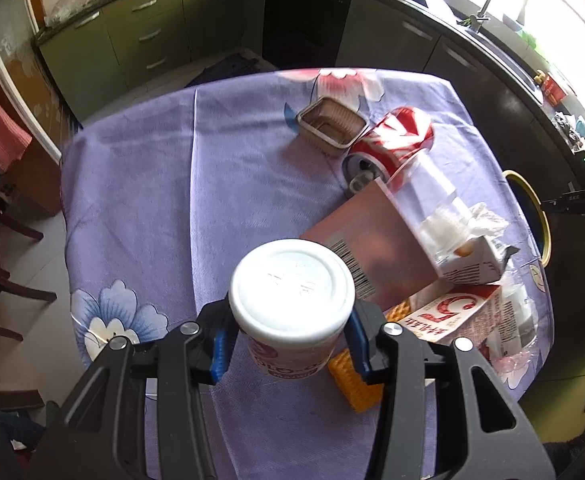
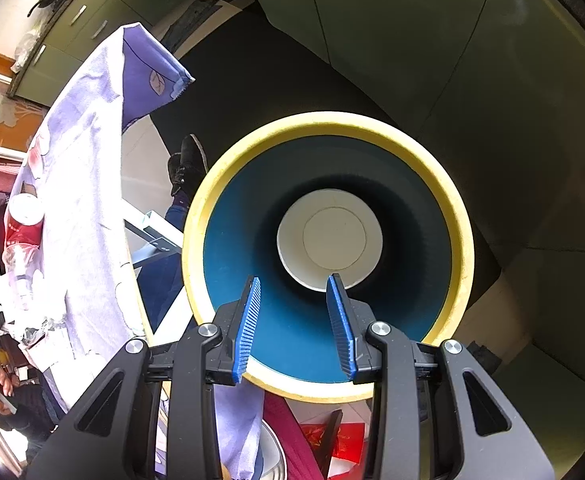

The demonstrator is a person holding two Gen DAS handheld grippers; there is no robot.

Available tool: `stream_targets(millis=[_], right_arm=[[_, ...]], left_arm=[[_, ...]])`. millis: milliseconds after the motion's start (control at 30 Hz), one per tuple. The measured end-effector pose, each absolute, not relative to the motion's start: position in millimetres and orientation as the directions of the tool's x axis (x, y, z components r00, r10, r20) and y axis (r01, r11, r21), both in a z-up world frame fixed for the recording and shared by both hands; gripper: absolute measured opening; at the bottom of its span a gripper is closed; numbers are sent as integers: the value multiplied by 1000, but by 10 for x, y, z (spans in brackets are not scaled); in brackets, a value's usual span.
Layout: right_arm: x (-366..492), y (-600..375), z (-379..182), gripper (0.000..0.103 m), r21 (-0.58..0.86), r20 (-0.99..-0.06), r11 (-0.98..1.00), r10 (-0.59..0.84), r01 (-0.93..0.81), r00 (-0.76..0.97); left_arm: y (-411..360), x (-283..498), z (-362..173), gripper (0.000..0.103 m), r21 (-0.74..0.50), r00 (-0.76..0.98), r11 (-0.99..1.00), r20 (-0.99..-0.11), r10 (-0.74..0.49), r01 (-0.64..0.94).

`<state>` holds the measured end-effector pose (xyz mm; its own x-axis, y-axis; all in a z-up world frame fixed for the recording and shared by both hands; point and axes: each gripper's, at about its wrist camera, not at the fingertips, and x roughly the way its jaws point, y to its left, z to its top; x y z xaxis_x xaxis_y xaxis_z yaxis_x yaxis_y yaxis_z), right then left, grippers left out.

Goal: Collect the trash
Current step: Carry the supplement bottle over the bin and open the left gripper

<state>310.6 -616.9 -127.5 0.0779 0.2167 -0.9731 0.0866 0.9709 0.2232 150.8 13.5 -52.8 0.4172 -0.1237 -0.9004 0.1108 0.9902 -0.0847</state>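
Note:
My left gripper [image 1: 290, 340] is shut on a white-lidded cup [image 1: 290, 292] with pink print, held above the purple floral tablecloth [image 1: 164, 184]. Behind it lie a pink carton [image 1: 376, 248], a clear plastic cup [image 1: 432, 200], a red soda can [image 1: 392, 140], a brown plastic tray [image 1: 332, 124] and a red-and-white wrapper [image 1: 452, 316]. My right gripper [image 2: 294, 320] is open and empty, directly above the blue bin with a yellow rim [image 2: 328, 120]. A white cup [image 2: 330, 240] lies at the bin's bottom. The bin's rim shows at the table's right edge in the left wrist view [image 1: 532, 200].
An orange waffle-textured piece [image 1: 352, 384] lies under my left gripper. Green kitchen cabinets [image 1: 140, 36] and a sink counter [image 1: 492, 28] stand beyond the table. A person's shoe [image 2: 186, 164] is on the floor beside the bin. The can shows on the table in the right wrist view [image 2: 22, 220].

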Motion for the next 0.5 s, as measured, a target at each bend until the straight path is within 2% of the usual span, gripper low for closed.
stream_targets(millis=[267, 500], right_arm=[[2913, -6247, -1096, 35, 256, -956, 964, 241, 78, 167], [2581, -6445, -1002, 40, 307, -926, 948, 278, 82, 255]], left_arm=[[-431, 1406, 18, 45, -49, 499, 961, -847, -184, 271], [-1557, 1612, 146, 45, -109, 422, 860, -836, -351, 499]])
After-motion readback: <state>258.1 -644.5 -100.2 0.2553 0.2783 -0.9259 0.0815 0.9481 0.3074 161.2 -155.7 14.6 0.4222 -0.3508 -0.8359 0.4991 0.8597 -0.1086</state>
